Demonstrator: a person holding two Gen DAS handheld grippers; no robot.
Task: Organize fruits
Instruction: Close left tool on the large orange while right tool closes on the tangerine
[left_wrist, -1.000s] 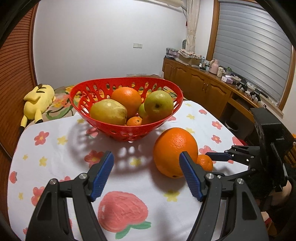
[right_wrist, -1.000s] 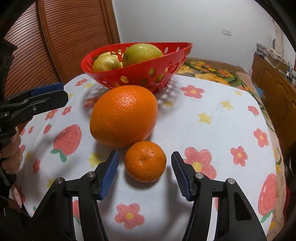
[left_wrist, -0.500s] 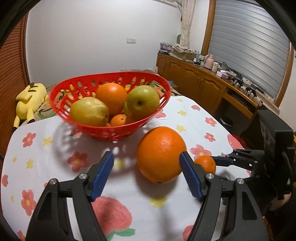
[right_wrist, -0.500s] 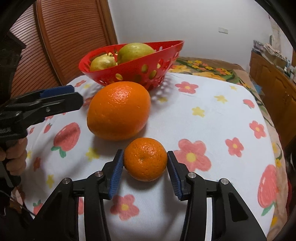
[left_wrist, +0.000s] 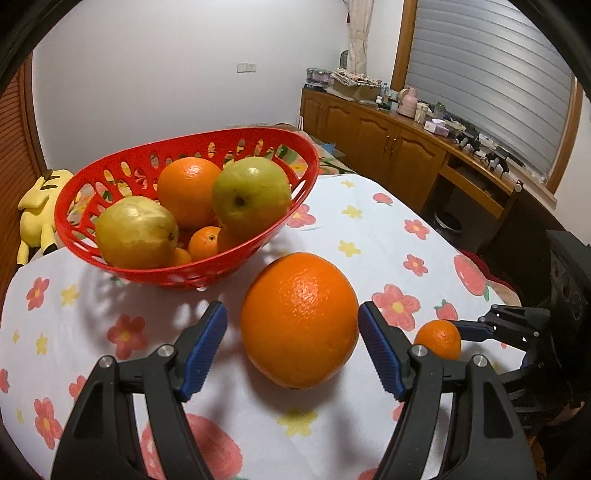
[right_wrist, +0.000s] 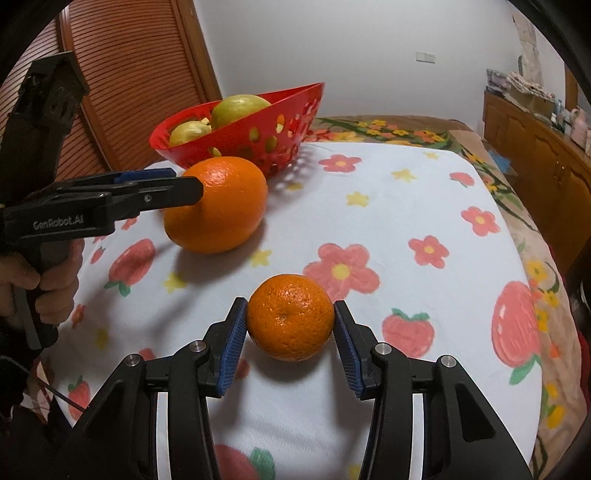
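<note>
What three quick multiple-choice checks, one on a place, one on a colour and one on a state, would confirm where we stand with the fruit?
1. Where does the big orange lie?
A. In the basket
B. On the tablecloth, between the fingers of the left hand-held gripper
C. On the wooden cabinet

2. What colour is the basket?
A. Red
B. Blue
C. White

3. How does the right hand-held gripper stand to the small mandarin?
A. Far from it, with nothing between its pads
B. Holding it over the basket
C. Closed on it, a pad on each side

Answers: 1 B, the orange sits on the flowered cloth with a gap to the left pad. 2 A, the slotted bowl is red in both views. 3 C, both blue pads press its sides, down by the cloth.
</note>
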